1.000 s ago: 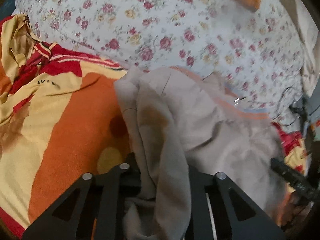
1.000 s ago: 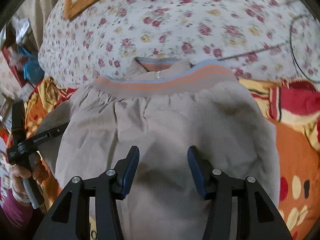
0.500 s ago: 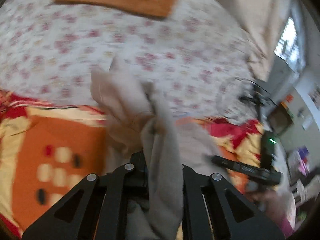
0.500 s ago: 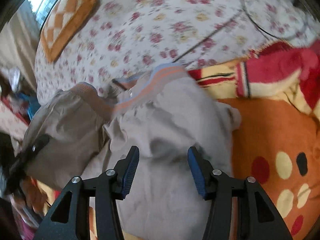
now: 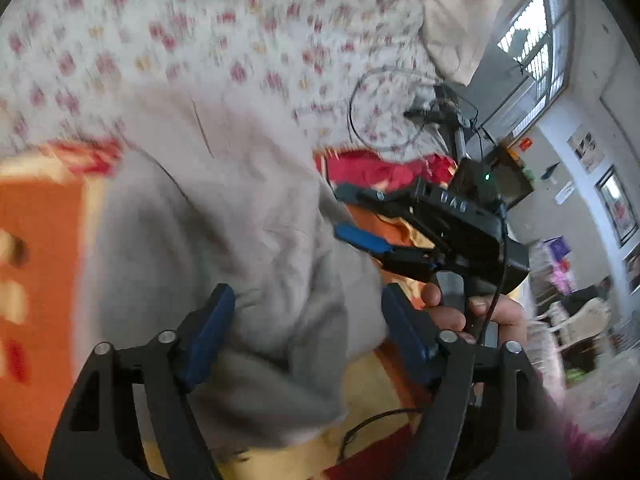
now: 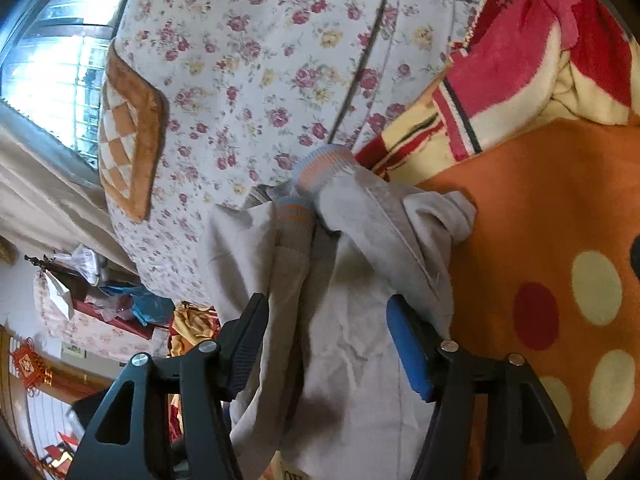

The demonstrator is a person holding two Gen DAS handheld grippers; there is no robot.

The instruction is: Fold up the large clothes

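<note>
A second ago the left gripper (image 5: 306,336) was clamped on a fold of the jacket (image 5: 224,220); its jaws have just been opening and now stand wide, the cloth lying loose between them. The right gripper (image 6: 326,344) has also been opening, jaws wide, straddling the jacket without pinching it. The jacket's striped cuffs (image 6: 316,184) lie just ahead of it, on the blanket (image 6: 560,208). A hand (image 5: 472,312) holds the right gripper's handle, angled downward.

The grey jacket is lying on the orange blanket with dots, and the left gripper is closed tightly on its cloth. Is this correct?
Not quite. The left gripper is open: its jaws have just been opening, and the left wrist view shows the blue pads standing apart with the cloth loose between them. The rest holds: the grey jacket lies on the orange blanket with dots.
</note>
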